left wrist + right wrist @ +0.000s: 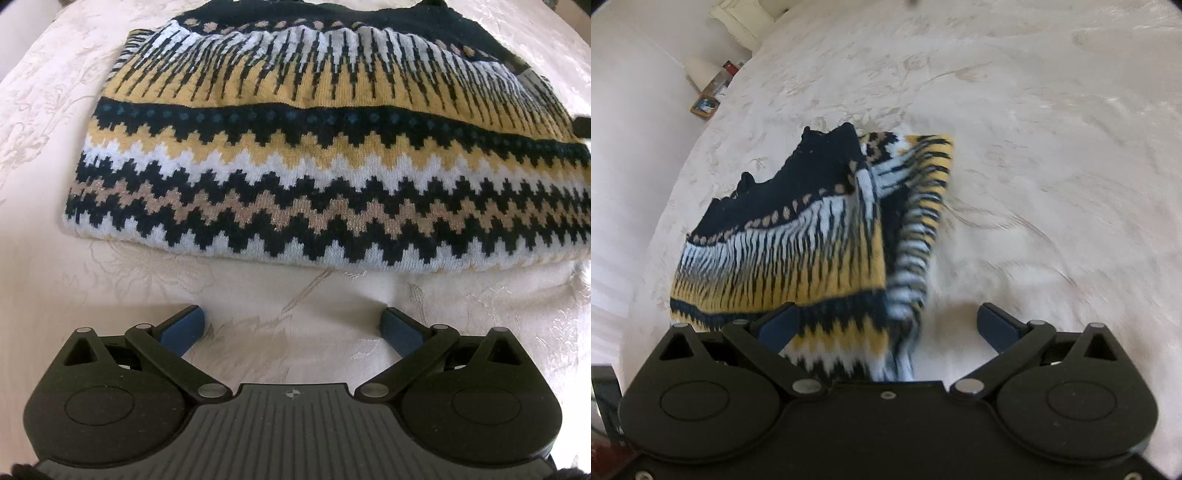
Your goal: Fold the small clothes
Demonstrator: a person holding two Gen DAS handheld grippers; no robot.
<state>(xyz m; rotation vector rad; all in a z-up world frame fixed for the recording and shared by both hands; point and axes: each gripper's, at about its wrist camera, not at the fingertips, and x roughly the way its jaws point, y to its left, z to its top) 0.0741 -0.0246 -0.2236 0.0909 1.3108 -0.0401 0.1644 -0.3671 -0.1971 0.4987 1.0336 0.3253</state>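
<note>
A knitted sweater (295, 147) with navy, yellow, white and tan zigzag bands lies folded on a cream patterned bedspread (44, 110). My left gripper (293, 328) is open and empty, just short of the sweater's near folded edge. In the right wrist view the sweater (798, 240) lies folded, with a sleeve part folded along its right side. My right gripper (886, 328) is open, above the sweater's near corner; its left finger (779, 325) overlaps the knit, the right finger (997, 325) is over the bedspread. The other gripper shows as a dark bit at the sweater's right edge (581, 125).
The bedspread (1034, 147) spreads wide to the right and beyond the sweater. At the far left, past the bed's edge, stand a white lampshade (701, 70) and a small framed picture (703, 105) beside a white wall.
</note>
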